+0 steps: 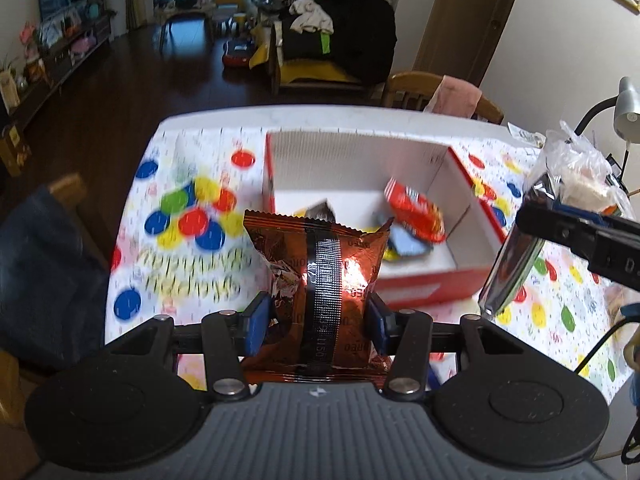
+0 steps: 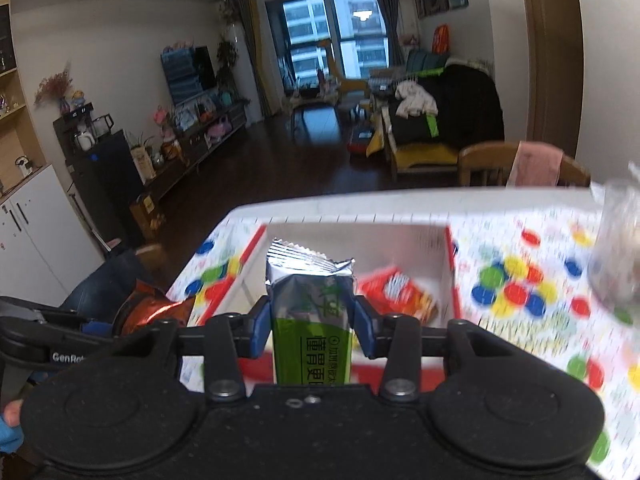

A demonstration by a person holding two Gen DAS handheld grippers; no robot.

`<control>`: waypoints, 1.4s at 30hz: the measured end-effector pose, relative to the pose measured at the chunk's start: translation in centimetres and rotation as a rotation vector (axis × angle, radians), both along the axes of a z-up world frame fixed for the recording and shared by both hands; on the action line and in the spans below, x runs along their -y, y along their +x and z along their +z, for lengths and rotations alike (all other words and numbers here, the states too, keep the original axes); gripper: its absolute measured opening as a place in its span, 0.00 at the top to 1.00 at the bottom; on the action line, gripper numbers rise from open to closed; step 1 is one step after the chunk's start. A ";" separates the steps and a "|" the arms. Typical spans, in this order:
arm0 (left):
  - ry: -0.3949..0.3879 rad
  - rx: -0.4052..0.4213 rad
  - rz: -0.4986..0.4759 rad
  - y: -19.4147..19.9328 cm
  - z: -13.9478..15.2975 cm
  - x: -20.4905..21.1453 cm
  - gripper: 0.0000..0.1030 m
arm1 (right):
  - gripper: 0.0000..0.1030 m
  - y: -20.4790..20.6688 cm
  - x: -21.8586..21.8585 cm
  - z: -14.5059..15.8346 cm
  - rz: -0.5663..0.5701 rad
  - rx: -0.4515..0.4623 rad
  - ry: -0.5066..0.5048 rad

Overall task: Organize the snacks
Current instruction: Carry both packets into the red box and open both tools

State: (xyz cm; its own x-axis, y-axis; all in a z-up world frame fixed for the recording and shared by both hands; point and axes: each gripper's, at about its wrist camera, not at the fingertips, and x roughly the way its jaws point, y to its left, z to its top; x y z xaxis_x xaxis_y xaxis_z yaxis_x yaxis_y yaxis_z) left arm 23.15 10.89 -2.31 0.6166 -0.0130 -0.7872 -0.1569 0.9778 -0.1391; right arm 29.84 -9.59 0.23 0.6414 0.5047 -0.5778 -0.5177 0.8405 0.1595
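My left gripper is shut on an orange-brown Oreo snack packet, held upright above the table just in front of a red cardboard box. My right gripper is shut on a silver and green snack packet, held over the near edge of the same box. The box holds a red snack bag and several other small packets. The right gripper and its silver packet also show at the right of the left wrist view. The left gripper's orange packet shows at the left of the right wrist view.
The table has a cloth with coloured dots. A clear plastic bag with food and a desk lamp stand at its right. Wooden chairs stand at the far side and the left side.
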 end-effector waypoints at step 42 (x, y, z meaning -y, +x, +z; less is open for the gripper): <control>0.104 -0.206 -0.012 17.9 -7.0 2.1 0.52 | 0.60 13.3 -4.5 -10.5 0.110 -0.259 -0.295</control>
